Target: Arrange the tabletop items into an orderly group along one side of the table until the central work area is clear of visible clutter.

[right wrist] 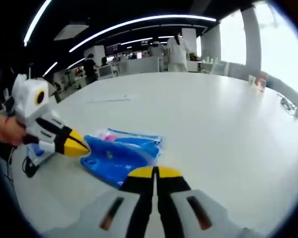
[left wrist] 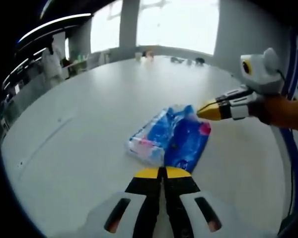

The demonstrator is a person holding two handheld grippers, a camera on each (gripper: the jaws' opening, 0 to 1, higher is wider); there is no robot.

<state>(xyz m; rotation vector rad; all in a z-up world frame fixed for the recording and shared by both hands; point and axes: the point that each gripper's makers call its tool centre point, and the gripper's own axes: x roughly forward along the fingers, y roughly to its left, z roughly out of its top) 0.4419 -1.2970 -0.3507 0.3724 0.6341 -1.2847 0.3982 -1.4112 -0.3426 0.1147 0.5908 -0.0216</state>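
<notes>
Both tools carry yellow-tipped black jaws, and both are pressed together with nothing between them. In the left gripper view the left tool [left wrist: 163, 172] hangs just near of a crinkled blue, white and pink plastic packet [left wrist: 170, 136] lying flat on the pale grey surface [left wrist: 89, 129]. The right tool [left wrist: 204, 110] comes in from the right of that view with its yellow tip at the packet's far right corner; whether it touches the wrapper I cannot tell.

From the right gripper view the right tool [right wrist: 154, 172] sits just near of the same packet [right wrist: 120, 151], while the left tool [right wrist: 83, 146] reaches in from the left with its closed tip against or right beside the packet's left edge. A hand [right wrist: 7, 130] grips its white body.

The packet lies out in the open middle of the surface, well apart from the small items [left wrist: 186, 61] lined along the far edge by the bright windows. That probably explains the pose: closed tips on opposite sides suit nudging or pinning a limp, slippery packet better than pinching it, so it can be slid toward one side.

A small dark object with a cord [right wrist: 30, 161] lies at the left edge of the surface, behind the left tool. People stand in the background of the room, far off.
</notes>
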